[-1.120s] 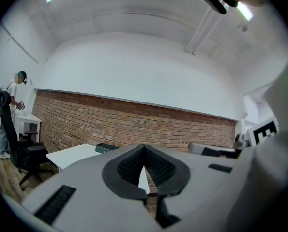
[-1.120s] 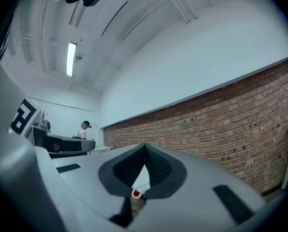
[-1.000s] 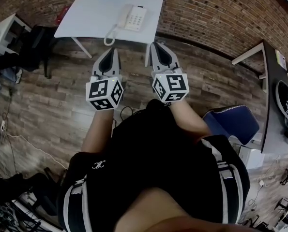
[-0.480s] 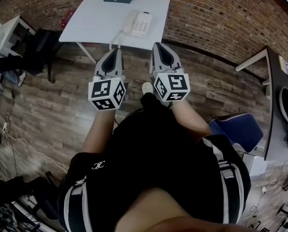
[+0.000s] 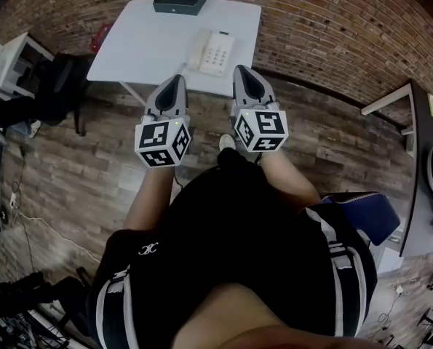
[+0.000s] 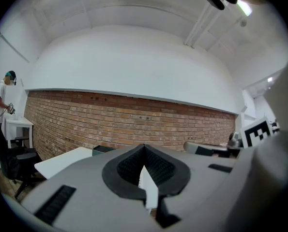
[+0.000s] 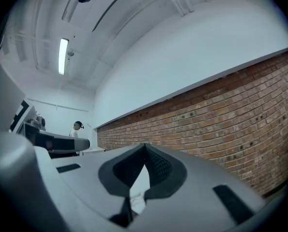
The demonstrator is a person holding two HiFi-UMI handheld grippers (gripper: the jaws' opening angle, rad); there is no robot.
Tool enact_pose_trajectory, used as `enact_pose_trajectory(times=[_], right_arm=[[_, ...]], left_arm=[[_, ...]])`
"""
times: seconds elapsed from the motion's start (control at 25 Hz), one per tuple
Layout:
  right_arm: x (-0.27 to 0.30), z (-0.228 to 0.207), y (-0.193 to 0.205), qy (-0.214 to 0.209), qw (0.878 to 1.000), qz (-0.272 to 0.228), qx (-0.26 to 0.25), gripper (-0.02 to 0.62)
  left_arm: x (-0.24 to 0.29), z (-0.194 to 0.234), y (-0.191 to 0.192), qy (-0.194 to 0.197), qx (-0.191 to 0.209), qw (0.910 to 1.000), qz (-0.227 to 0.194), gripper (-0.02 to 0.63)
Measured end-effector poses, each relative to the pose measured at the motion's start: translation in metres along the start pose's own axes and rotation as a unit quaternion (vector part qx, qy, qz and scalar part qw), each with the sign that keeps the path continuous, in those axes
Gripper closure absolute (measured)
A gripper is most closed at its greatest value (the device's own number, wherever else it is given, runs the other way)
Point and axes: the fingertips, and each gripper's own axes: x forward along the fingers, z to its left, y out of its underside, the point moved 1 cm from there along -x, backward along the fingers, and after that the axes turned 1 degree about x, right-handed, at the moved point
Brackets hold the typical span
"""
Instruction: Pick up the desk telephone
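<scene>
The white desk telephone point(image 5: 213, 51) lies on a white table point(image 5: 143, 42) against the brick wall, handset on its left side, cord trailing off the near edge. My left gripper point(image 5: 175, 80) and right gripper point(image 5: 244, 70) are held side by side, level, pointing at the table's near edge, short of the phone. Both are shut with nothing between the pads. In the left gripper view the shut jaws point(image 6: 144, 147) hide the phone; only the table's left part point(image 6: 61, 161) shows. The right gripper view shows its shut jaws point(image 7: 144, 147) before the brick wall.
A black box point(image 5: 179, 1) sits at the table's far edge. A black office chair point(image 5: 56, 78) and white shelf point(image 5: 12, 60) stand left, a blue chair point(image 5: 365, 209) and grey desk point(image 5: 420, 158) right. A person point(image 6: 1, 93) stands far left.
The table and phone have come closer in the head view. Both grippers moved forward toward the table's near edge, still shut.
</scene>
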Motion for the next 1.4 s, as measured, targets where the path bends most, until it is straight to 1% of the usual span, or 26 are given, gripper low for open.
enact_pose_trajectory(times=[0.12,0.32,0.6,0.68,0.8,0.88,1.12,1.24,1.4], right_arm=[[0.026,-0.013,0.002,-0.006,1.000,0.007,0.006,0.597],[0.068,-0.045,0.012,-0.001,0.999,0.031,0.019,0.597],[0.122,-0.094,0.029,0.001,0.997,0.066,0.030,0.597],[0.139,-0.107,0.035,-0.003,0.997,0.074,0.035,0.597],[0.161,-0.124,0.045,-0.006,0.996,0.084,0.043,0.597],[0.174,-0.132,0.051,-0.007,0.995,0.092,0.048,0.597],[0.202,-0.141,0.070,-0.014,0.991,0.121,0.054,0.597],[0.212,-0.143,0.081,-0.010,0.989,0.134,0.056,0.597],[0.226,-0.149,0.091,0.008,0.987,0.147,0.059,0.597]], left_arm=[[0.031,0.011,0.001,-0.002,-0.008,0.9999,0.012,0.607],[0.077,0.028,0.012,-0.008,-0.027,0.9989,0.037,0.607],[0.142,0.048,0.032,-0.020,-0.036,0.9957,0.083,0.607],[0.162,0.052,0.036,-0.024,-0.030,0.9947,0.095,0.607],[0.187,0.058,0.039,-0.028,-0.011,0.9929,0.115,0.607],[0.198,0.064,0.039,-0.034,-0.006,0.9917,0.124,0.607],[0.222,0.082,0.049,-0.045,-0.012,0.9881,0.146,0.607],[0.235,0.090,0.057,-0.040,-0.014,0.9864,0.159,0.607],[0.252,0.105,0.065,-0.026,-0.011,0.9834,0.179,0.606]])
